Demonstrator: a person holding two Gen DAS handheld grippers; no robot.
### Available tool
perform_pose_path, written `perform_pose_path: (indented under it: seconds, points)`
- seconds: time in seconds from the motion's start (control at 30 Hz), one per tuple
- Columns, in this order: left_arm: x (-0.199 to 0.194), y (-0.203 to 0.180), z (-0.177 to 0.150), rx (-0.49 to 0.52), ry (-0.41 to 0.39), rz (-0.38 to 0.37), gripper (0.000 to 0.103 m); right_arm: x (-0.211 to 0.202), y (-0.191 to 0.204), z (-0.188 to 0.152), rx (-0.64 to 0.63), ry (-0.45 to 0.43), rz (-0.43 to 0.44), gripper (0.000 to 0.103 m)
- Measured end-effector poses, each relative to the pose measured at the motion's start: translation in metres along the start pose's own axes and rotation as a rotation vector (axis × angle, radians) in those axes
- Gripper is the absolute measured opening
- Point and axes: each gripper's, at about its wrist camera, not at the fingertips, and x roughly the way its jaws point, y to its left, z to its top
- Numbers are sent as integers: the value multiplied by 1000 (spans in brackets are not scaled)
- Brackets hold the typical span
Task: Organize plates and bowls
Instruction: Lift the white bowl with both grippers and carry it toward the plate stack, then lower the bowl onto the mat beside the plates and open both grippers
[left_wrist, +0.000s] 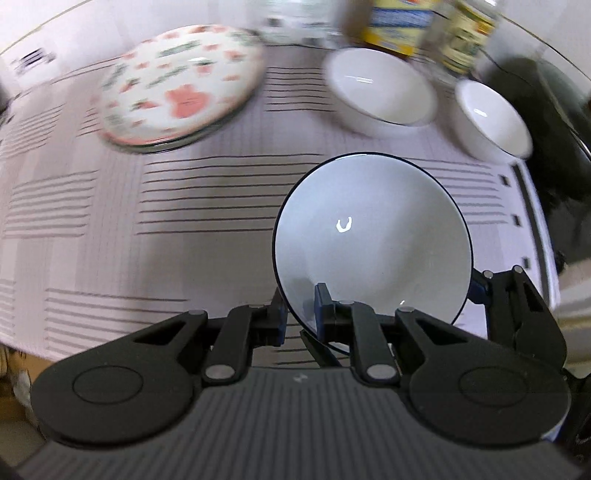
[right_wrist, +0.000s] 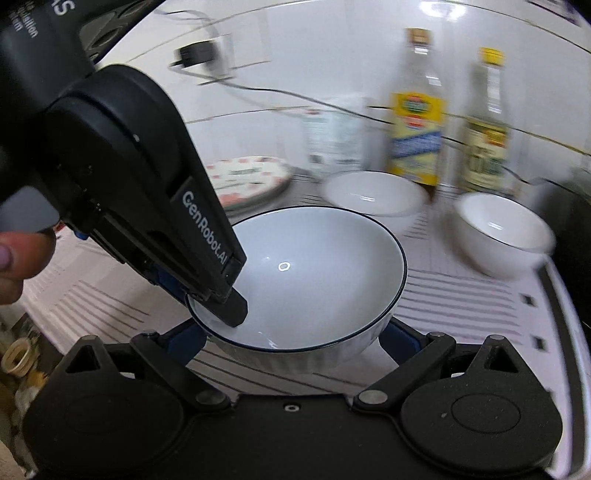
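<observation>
striped cloth (left_wrist: 110, 221) under glossy dark-rimmed white bowl (left_wrist: 369, 240).

Home kitchen, tiled wall (right_wrist: 295, 55), condiment bottles (right_wrist: 415, 122), floral plate (left_wrist: 177, 85), striped tablecloth (left_wrist: 110, 206)

Black left gripper (right_wrist: 221, 295) lettered "GenRobot.AI", blue fingers (right_wrist: 184, 341), silver pivot screws, ribbed grey base

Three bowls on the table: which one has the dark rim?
The dark-rimmed bowl is the near one, clamped at its rim by the left gripper. The larger plain white bowl and smaller plain white bowl stand farther back by the bottles.
</observation>
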Motion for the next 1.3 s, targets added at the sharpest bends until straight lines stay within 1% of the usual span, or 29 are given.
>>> perform_pose_path:
  seconds: [0.2, 0.3, 0.37, 0.5, 0.63, 0.67, 0.7, 0.8, 1.0, 1.07, 1.17, 1.27, 1.3]
  points:
    - [-4, 58, -9, -103, -21, 64, 14, 34, 41, 13, -70, 4, 115, 101]
    - [-4, 82, -16, -109, -54, 64, 14, 49, 59, 19, -104, 7, 146, 101]
    - [0, 98, -18, -159, -49, 58, 15, 58, 70, 23, -139, 19, 166, 101]
    - [4, 121, -20, -205, -56, 48, 15, 73, 84, 28, -201, 30, 195, 101]
    - [12, 129, -18, -212, -60, 58, 16, 86, 94, 30, -220, 35, 208, 101]
    - [15, 129, -17, -204, -54, 57, 17, 90, 96, 31, -222, 38, 209, 101]
    - [20, 128, -15, -189, -44, 55, 21, 93, 98, 31, -224, 43, 210, 101]
    - [28, 129, -15, -184, -16, 72, 22, 99, 102, 29, -233, 64, 216, 101]
    - [32, 126, -16, -179, -4, 72, 22, 106, 100, 27, -225, 90, 217, 101]
    - [32, 127, -15, -211, 8, 76, 22, 105, 99, 25, -220, 105, 218, 100]
    - [29, 132, -12, -274, 50, 59, 22, 99, 98, 24, -228, 111, 203, 101]
    - [22, 124, -12, -240, 40, 110, 22, 88, 96, 23, -215, 104, 196, 101]
    - [20, 122, -13, -224, 33, 122, 25, 84, 94, 23, -206, 99, 194, 101]
